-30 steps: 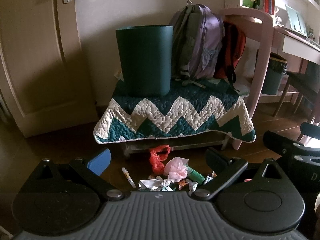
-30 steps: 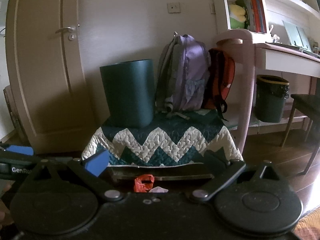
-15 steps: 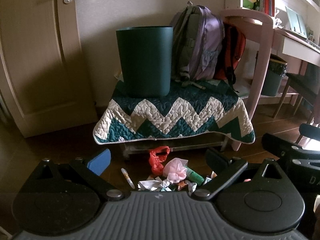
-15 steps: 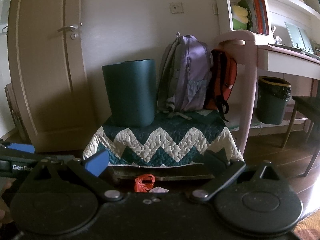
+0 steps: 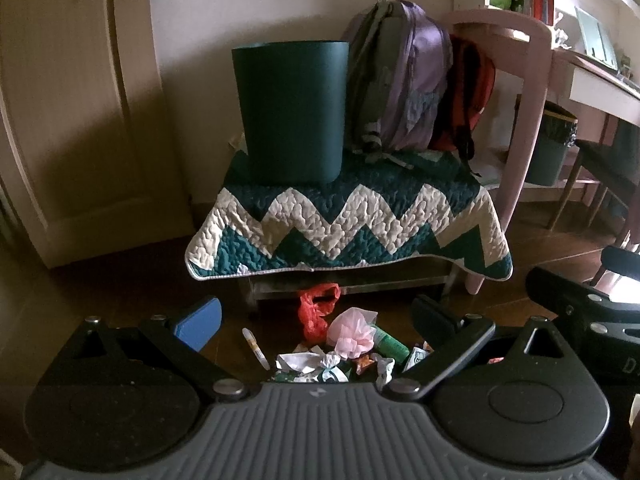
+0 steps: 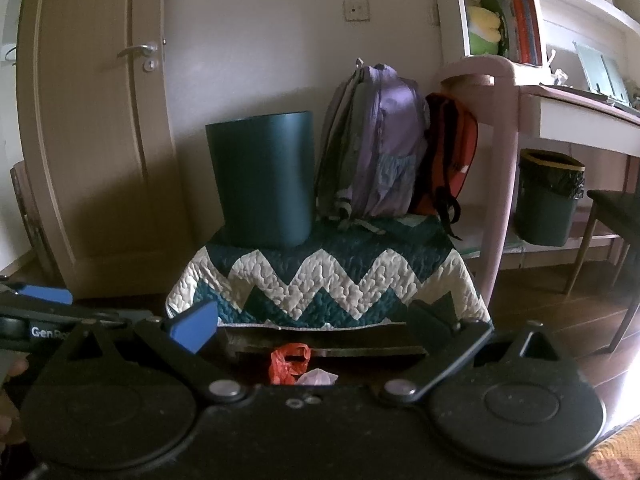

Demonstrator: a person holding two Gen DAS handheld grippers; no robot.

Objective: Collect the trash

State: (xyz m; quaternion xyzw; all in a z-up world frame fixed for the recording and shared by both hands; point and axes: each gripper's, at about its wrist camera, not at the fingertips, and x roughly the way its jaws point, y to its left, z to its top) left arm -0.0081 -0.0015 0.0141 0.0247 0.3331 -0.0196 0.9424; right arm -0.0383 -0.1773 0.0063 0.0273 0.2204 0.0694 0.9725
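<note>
Now | both jaws spread, empty | trash pile (image 5: 340, 348) on floor below left gripper (image 5: 316, 320)

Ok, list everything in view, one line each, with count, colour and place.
bin: 1, dark green, on the quilt, left of the backpacks
quilt: 1, green and white zigzag, draped over a low stand
backpacks: 2, purple and red, on the quilt by the wall
trash pile: several pieces on the floor, including red bag, pink wad, green tube, white pen
lined bin: 1, green, under the desk
left hand-held gripper: open, above the trash
right hand-held gripper: open
</note>
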